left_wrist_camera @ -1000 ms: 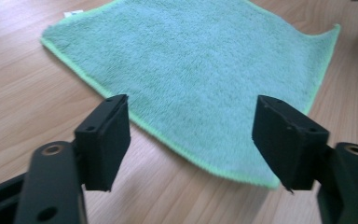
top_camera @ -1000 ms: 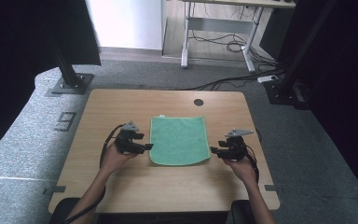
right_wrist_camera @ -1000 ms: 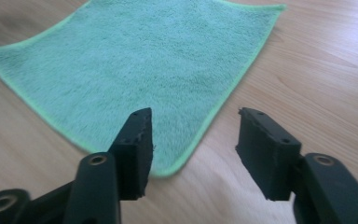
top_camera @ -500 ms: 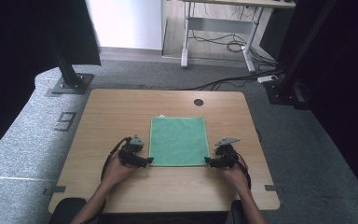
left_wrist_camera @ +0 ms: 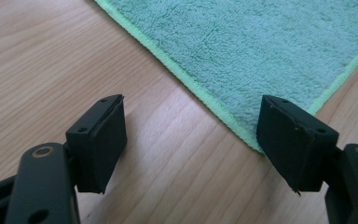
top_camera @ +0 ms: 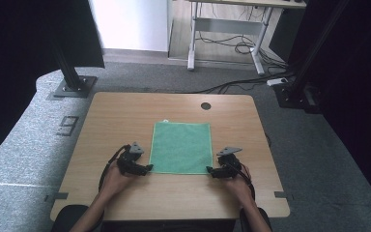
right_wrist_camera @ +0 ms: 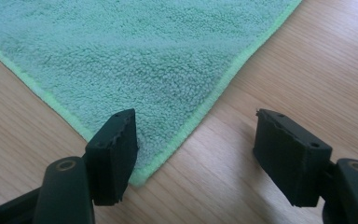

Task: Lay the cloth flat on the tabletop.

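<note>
1. A square green terry cloth (top_camera: 182, 147) with a brighter green stitched hem lies flat on the light wooden table (top_camera: 125, 111), in the middle of the high view.
2. The left gripper (top_camera: 140, 169) sits low at the cloth's lower left corner, left of centre in the lower part of the high view, held in the person's left hand (top_camera: 113, 180).
3. In the left gripper view its two black jaws stand wide apart with bare wood between them; the cloth (left_wrist_camera: 261, 46) fills the upper right, and its corner lies just by the right-hand jaw. Nothing is gripped.
4. The right gripper (top_camera: 215, 171) sits at the cloth's lower right corner, held in the right hand (top_camera: 236, 186).
5. Its jaws have just been opening and stand wide. In the right gripper view the cloth's corner (right_wrist_camera: 135, 70) points down beside the left-hand jaw, mostly in the gap, with no pad pressing on it.
</note>
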Action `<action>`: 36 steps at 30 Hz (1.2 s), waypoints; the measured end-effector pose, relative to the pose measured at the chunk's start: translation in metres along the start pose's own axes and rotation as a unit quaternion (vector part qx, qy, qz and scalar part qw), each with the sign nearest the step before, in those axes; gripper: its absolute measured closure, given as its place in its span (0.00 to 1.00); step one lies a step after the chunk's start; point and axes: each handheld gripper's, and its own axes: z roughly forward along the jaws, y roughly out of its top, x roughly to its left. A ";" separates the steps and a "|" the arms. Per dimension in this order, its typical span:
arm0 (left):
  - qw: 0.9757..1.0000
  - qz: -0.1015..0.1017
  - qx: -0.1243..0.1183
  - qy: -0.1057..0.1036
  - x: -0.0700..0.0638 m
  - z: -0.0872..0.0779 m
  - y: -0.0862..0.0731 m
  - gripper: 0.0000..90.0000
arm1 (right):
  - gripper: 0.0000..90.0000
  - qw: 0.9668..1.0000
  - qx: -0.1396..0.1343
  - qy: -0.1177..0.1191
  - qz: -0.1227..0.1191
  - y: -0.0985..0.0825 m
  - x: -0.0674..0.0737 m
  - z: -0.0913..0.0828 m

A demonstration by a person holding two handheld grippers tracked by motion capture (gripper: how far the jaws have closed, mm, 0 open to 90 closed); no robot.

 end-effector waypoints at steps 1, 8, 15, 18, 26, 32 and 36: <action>1.000 -0.002 0.000 0.001 0.001 -0.001 -0.001 0.26 | 0.33 1.000 0.000 0.001 0.000 0.000 0.001 0.000; 1.000 -0.011 -0.010 0.007 0.000 -0.005 -0.009 0.23 | 0.33 1.000 -0.007 0.002 -0.001 -0.004 0.011 -0.002; 0.999 -0.022 -0.032 0.022 -0.005 -0.005 -0.018 0.19 | 0.30 1.000 -0.019 0.002 0.000 -0.009 0.012 -0.003; 0.999 -0.025 -0.032 0.024 -0.005 -0.005 -0.018 0.19 | 0.28 1.000 -0.026 0.001 0.005 -0.011 0.011 -0.003; 0.999 -0.018 -0.035 0.019 -0.010 -0.019 -0.014 0.16 | 0.24 0.999 -0.048 0.008 0.020 -0.010 0.003 -0.017; 0.999 -0.004 -0.023 0.027 -0.013 -0.031 -0.027 0.13 | 0.16 0.998 -0.051 0.007 0.040 -0.022 -0.003 -0.032; 0.999 -0.008 -0.005 0.037 -0.006 -0.033 -0.039 0.13 | 0.14 0.998 -0.039 0.000 0.041 -0.029 -0.007 -0.030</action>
